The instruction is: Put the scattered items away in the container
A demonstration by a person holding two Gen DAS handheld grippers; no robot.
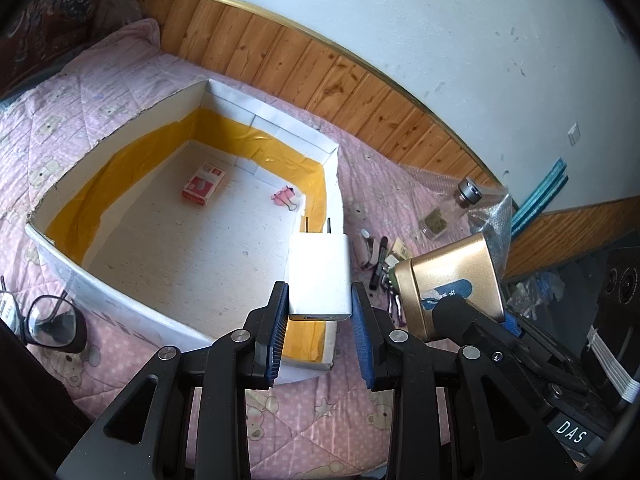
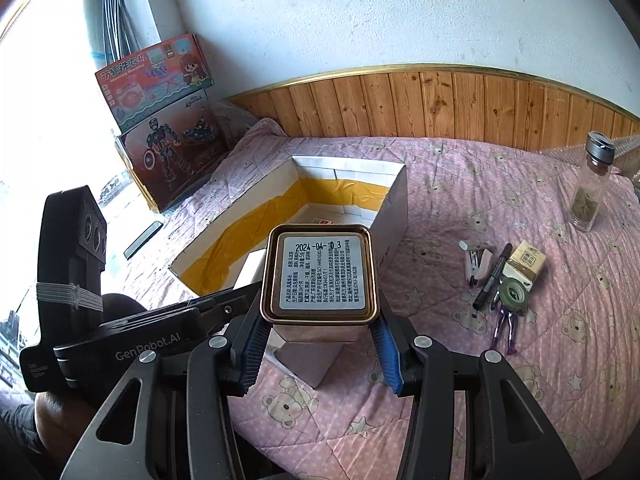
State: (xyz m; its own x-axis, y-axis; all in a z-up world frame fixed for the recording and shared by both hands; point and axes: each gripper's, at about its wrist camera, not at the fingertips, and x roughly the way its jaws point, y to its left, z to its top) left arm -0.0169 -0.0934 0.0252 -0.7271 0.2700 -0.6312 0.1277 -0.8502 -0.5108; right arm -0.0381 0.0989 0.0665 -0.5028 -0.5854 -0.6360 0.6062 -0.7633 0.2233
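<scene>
A pink quilted bed cover [image 2: 460, 360] printed with bears spreads under everything. Wooden wall panelling [image 2: 460, 108] with a gold trim runs behind it below a white wall [image 2: 360, 12]. Two colourful toy boxes [image 2: 164, 120] lean at the bed's far corner, by a bright window.

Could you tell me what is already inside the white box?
Inside the white box lie a small red-and-white carton and a pink binder clip. The charger hides its near right corner.
</scene>
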